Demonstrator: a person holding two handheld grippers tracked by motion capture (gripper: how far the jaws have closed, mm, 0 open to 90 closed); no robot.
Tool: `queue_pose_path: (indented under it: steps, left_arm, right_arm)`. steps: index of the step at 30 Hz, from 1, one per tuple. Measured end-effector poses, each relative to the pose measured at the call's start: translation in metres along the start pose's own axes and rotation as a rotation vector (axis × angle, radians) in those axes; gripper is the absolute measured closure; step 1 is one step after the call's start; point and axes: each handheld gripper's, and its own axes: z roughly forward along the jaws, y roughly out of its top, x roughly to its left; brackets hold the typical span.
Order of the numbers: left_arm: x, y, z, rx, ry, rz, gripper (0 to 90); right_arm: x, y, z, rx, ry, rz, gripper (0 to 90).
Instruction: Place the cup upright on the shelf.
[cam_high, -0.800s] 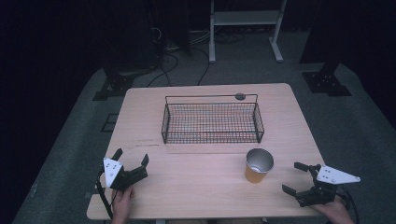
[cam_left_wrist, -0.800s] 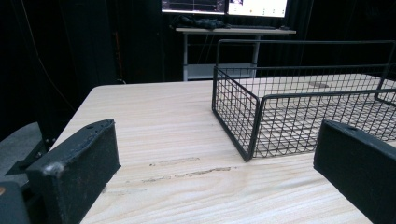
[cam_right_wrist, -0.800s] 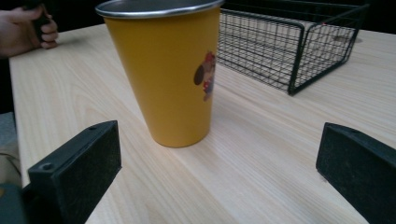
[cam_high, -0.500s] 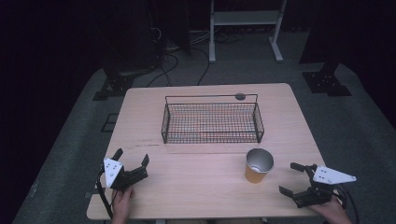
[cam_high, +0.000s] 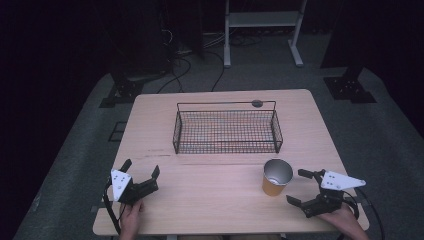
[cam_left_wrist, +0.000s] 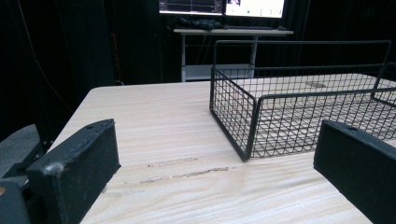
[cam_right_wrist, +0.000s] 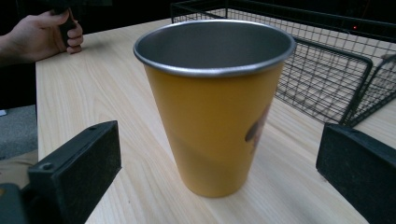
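Table (cam_high: 220, 170) of pale wood grain, rectangular, smooth, with faint scuff marks near the left front. Basket (cam_high: 226, 128) of black wire mesh, oblong, long axis running across the table, set toward the far side, nothing inside. Cup (cam_high: 276, 177) with yellow outer wall and bare metal lining, tapered round shape, upright with mouth facing up, near the front right, just before the basket's right corner. Right tongs (cam_high: 300, 187) spread wide, holding nothing, pointed at the cup from its right, close but apart. Left tongs (cam_high: 141, 167) likewise spread wide and empty, at the front left, aimed toward the basket.
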Motion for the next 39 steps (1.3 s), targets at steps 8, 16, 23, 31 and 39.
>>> queue_pose_path:
  steps: [8,16,23,31,39]
  left_arm:
    - [0.0,0.0,0.0,-0.001,-0.001,-0.001,0.0]
    - [0.0,0.0,0.0,0.0,-0.002,0.0,0.0]
    - [0.0,0.0,0.0,-0.003,-0.002,-0.005,0.0]
    - [0.0,0.0,0.0,-0.003,-0.003,-0.006,0.0]
    - [0.0,0.0,0.0,-0.003,-0.003,-0.005,0.0]
  right_arm:
    - [0.001,0.009,0.013,-0.003,0.005,-0.007,0.0]
    - [0.002,0.016,0.025,0.021,-0.001,-0.027,0.0]
    - [0.003,0.018,0.033,0.03,0.004,-0.028,0.0]
    - [0.003,0.028,0.042,0.04,0.008,-0.041,0.0]
    - [0.003,0.029,0.048,0.042,0.017,-0.039,0.0]
